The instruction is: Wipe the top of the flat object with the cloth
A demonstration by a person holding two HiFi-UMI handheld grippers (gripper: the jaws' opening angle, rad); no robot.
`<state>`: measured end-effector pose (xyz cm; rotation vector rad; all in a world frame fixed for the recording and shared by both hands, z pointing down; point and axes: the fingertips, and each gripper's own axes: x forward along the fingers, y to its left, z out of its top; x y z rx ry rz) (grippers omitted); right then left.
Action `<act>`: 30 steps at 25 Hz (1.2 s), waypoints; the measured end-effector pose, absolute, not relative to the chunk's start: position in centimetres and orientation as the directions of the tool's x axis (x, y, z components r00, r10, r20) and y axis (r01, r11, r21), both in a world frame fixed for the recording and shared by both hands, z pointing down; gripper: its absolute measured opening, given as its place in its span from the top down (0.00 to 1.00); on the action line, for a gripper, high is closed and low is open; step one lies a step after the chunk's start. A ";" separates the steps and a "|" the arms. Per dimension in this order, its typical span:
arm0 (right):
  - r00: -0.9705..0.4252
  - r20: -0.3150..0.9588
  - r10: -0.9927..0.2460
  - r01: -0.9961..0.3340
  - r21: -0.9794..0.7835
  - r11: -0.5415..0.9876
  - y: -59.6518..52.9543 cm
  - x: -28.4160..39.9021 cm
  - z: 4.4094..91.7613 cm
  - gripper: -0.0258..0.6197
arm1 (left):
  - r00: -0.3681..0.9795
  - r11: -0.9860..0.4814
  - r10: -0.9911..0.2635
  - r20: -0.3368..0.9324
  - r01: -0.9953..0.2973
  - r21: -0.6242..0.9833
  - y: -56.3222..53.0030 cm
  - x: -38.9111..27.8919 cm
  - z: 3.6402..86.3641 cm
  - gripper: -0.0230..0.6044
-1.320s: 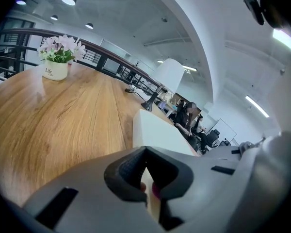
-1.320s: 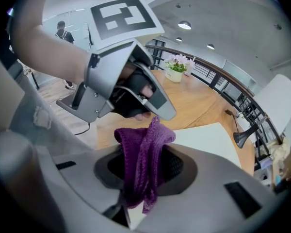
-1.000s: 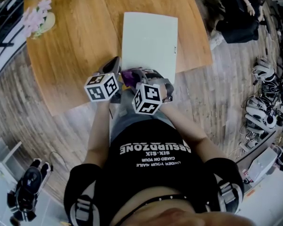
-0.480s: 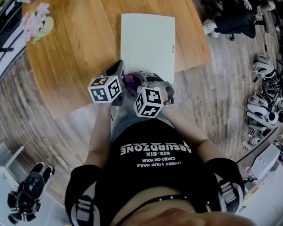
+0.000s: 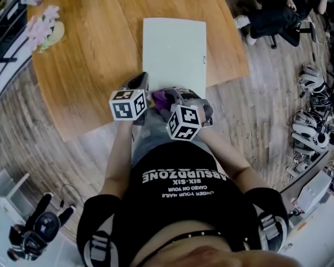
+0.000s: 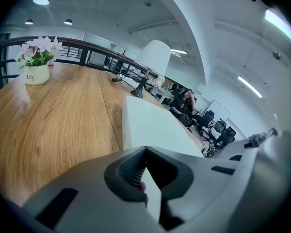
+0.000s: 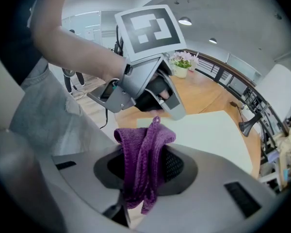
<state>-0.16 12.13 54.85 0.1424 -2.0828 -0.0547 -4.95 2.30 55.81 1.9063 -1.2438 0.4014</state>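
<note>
1. Flat object (image 5: 174,52): a white rectangular panel that lies flat on the wooden table (image 5: 89,65). It sits toward the table's right side, and its near edge is close to the table's near edge. Its top surface is bare.

2. Cloth (image 7: 143,171): purple, bunched into folds. It is clamped between the jaws of the right gripper (image 7: 145,152). 1 loop stands above the jaw tips and the loose ends hang below them. In the head view the cloth (image 5: 157,98) is just beside the panel's near edge, between the 2 grippers. No view shows whether it touches the panel.

3. Left gripper (image 6: 145,152): the jaws meet tip to tip. A white sliver shows in the gap behind the tips; its source cannot be determined. In the head view the tip of this gripper (image 5: 141,80) is at the panel's near left corner. Contact with the panel cannot be confirmed.

4. Relative position: the 2 grippers are close together, with the left one just ahead of the right one's jaws in the right gripper view.

5. Surroundings: a flower pot (image 5: 43,26) stands at the far left of the table, well apart from the panel.
</note>
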 end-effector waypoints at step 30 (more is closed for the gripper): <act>-0.440 0.898 -0.025 -0.049 0.004 0.999 8.4 0.9 55.7 0.77 | 0.486 -0.256 -0.475 0.734 -0.874 0.413 1.8 -4.3 57.1 0.94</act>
